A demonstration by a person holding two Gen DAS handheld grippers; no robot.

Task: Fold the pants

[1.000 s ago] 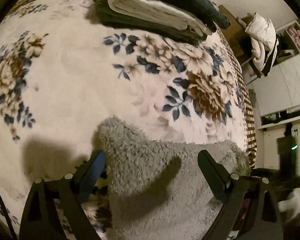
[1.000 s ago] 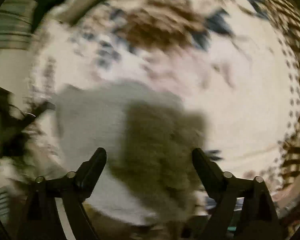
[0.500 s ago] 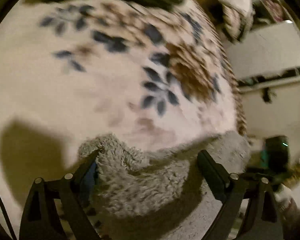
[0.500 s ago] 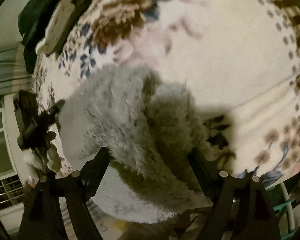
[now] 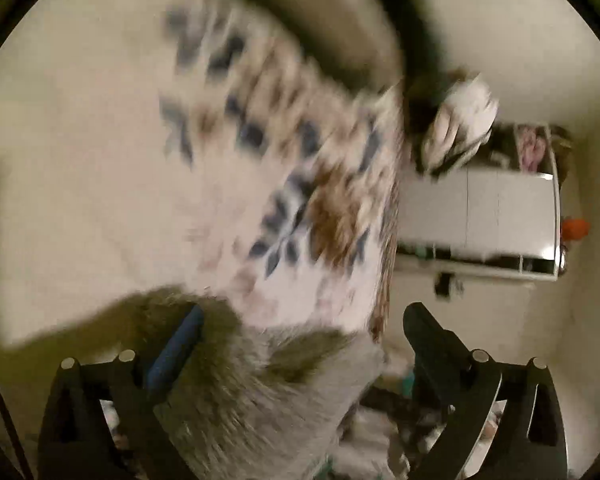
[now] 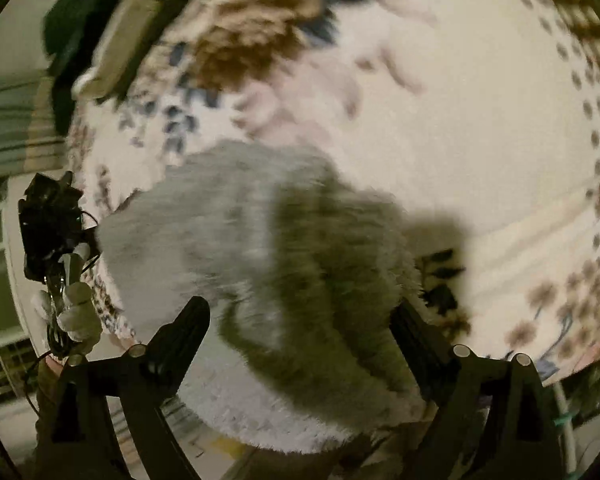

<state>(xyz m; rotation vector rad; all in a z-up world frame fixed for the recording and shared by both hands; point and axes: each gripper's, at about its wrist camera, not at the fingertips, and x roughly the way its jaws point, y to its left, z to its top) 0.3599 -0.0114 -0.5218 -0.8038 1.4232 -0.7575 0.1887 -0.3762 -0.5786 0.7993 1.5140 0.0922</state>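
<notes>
Pants [image 6: 236, 248]: grey fleece on floral bedspread [image 6: 460, 120]; no legible writing.

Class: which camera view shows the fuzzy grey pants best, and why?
The right wrist view: the grey pants fill its middle, lying on the floral bedspread with most of their outline visible. The left wrist view shows only a blurred end between the open fingers.
</notes>
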